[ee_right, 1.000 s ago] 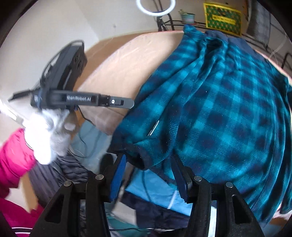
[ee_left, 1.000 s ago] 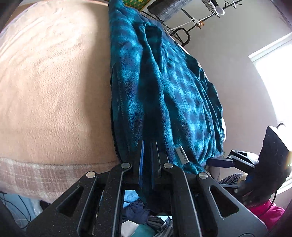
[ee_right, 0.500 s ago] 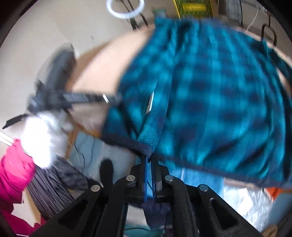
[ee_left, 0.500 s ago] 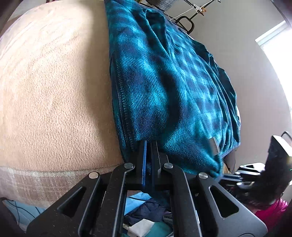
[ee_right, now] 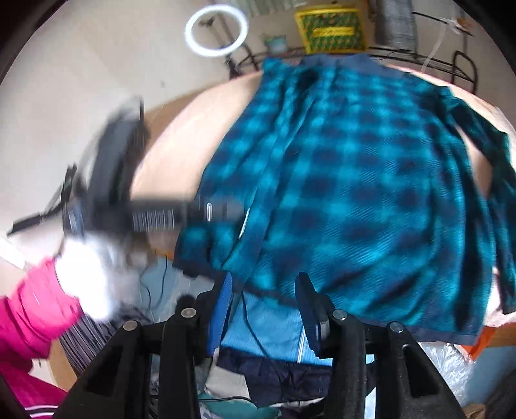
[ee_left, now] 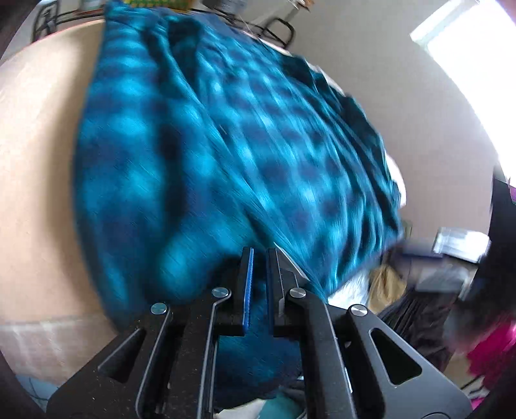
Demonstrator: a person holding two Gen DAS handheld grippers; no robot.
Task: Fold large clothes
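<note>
A blue and navy plaid fleece shirt [ee_right: 348, 193] lies spread across the beige blanket on the bed [ee_left: 35, 180]. My left gripper [ee_left: 259, 251] is shut on the shirt [ee_left: 225, 154] at its near hem, and fabric shows between the narrow jaws. In the right wrist view the left gripper [ee_right: 161, 216] appears blurred at the shirt's left corner, held by a white-gloved hand [ee_right: 93, 283] with a pink sleeve. The jaws of my right gripper [ee_right: 264, 280] are opening. The hem's edge runs just between the tips, and the pads do not press on it.
A heap of other clothes [ee_right: 267, 367] lies below the bed's near edge. A ring light [ee_right: 216, 30], a yellow box [ee_right: 332, 30] and a wire rack [ee_right: 435, 61] stand behind the bed. A bright window [ee_left: 467, 71] is on the right.
The shirt has been drawn out flatter and wider over the bed. My right gripper closed on the hem half a second ago and now stands apart again. The left grip is unchanged.
</note>
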